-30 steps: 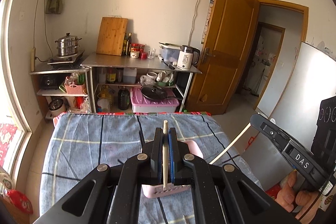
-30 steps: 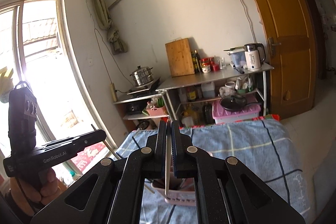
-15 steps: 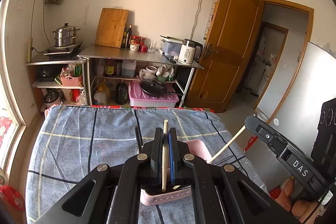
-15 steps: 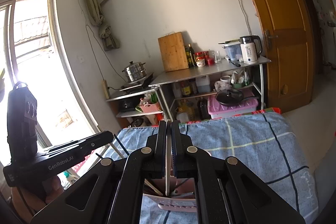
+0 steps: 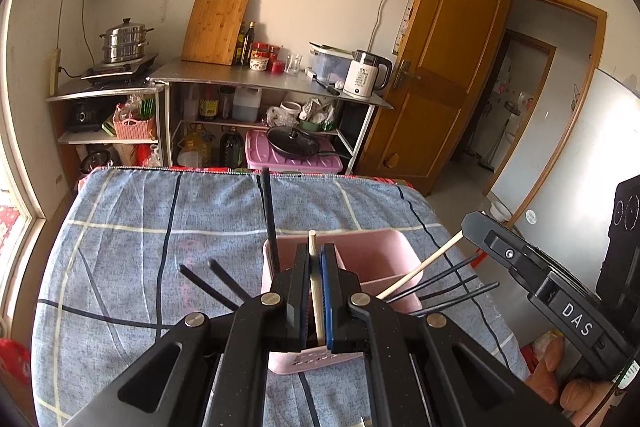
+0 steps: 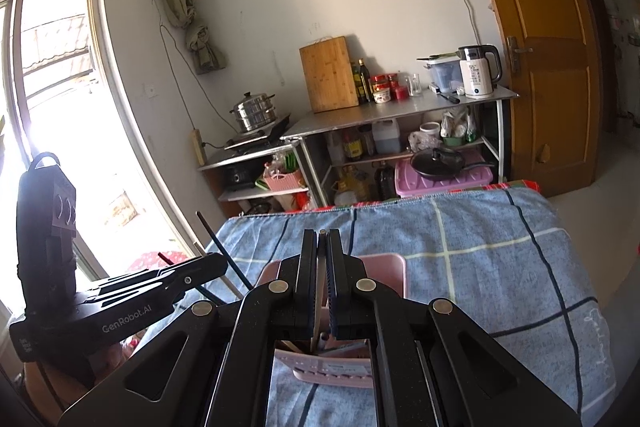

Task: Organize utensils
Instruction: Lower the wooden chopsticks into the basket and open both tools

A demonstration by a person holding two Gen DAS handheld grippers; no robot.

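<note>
Both clamped | left gripper (image 5: 316, 263): pale chopstick (image 5: 318, 307) | right gripper (image 6: 322, 251): pale stick (image 6: 318, 291)

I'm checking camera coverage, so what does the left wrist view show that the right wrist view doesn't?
Only the left wrist view shows the open doorway and black chopsticks fanning right out of the holder. Only the right wrist view shows the bright window. Both show the pink plastic utensil holder on the blue checked cloth, and each gripper shut on a pale wooden chopstick.

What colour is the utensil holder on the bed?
Pink. The utensil holder shows best in the left wrist view.
</note>
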